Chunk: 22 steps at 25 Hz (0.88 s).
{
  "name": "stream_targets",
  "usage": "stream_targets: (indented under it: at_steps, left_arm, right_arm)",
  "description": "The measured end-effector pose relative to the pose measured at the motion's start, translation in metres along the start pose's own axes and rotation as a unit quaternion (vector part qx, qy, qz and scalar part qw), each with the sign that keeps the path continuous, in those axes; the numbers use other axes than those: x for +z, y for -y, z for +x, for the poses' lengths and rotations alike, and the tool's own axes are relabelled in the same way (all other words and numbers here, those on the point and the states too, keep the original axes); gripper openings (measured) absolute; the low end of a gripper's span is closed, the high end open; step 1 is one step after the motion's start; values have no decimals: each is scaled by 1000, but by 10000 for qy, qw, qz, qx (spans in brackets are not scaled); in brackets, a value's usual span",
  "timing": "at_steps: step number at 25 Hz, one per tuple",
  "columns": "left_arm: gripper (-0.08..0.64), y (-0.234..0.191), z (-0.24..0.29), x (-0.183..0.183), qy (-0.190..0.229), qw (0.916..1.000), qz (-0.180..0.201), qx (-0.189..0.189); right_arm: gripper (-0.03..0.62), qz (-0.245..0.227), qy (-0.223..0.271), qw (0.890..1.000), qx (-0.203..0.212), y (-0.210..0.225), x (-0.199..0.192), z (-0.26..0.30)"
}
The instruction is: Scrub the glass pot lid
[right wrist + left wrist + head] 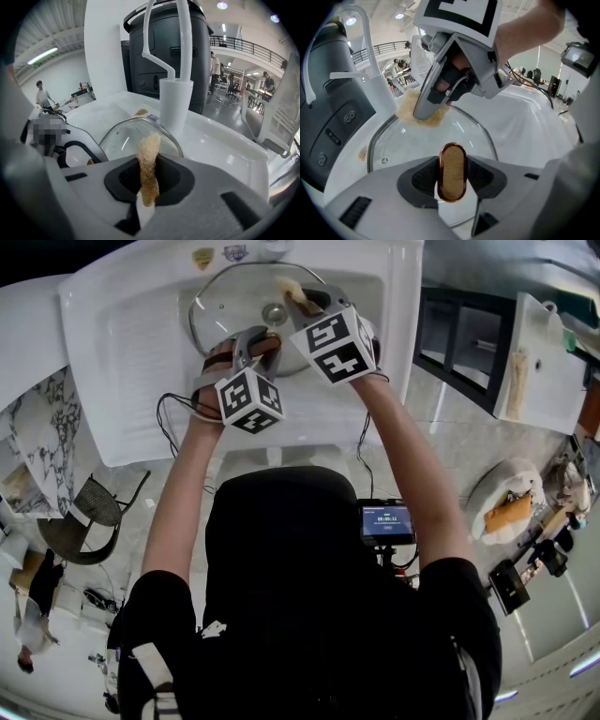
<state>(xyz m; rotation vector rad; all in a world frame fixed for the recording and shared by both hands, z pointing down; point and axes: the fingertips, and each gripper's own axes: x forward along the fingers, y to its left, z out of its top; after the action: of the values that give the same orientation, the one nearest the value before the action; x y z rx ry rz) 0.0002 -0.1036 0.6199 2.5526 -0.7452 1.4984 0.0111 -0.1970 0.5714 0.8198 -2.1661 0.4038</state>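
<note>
Sitting in the white sink (122, 352), the glass pot lid (225, 306) is gripped by the left tool (452, 180), which pinches its wooden knob (452, 164); the right tool (146, 187) clamps a loofah pad (149, 150) touching the lid's far edge.

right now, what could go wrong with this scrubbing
1. The glass lid is held only by its wooden knob in the left tongs; pushing near the rim could twist it loose into the sink.
2. The scrub pad is a thin strip in the right tongs; it may fold, letting the hard tongs strike glass.
</note>
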Motion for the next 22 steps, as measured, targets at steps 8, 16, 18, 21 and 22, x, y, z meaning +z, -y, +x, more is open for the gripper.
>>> stream_targets:
  at_steps: [8, 16, 18, 21, 22]
  left_arm:
    - [172, 0, 2, 1, -2, 10000, 4, -10]
    - [172, 0, 2, 1, 0, 10000, -2, -9]
    - [172, 0, 2, 1, 4, 10000, 0, -17]
    - [173, 0, 1, 1, 11, 10000, 2, -13]
    - [172, 0, 1, 1, 14, 10000, 2, -12]
  right_arm:
    - [20, -620, -105, 9980, 87, -19, 2, 7]
    - [21, -752, -91, 9971, 101, -21, 0, 8]
    - [21, -759, -93, 9970, 91, -21, -1, 7]
    - [21, -737, -101, 9972, 78, -19, -1, 5]
    - [21, -731, -105, 9972, 70, -19, -1, 5]
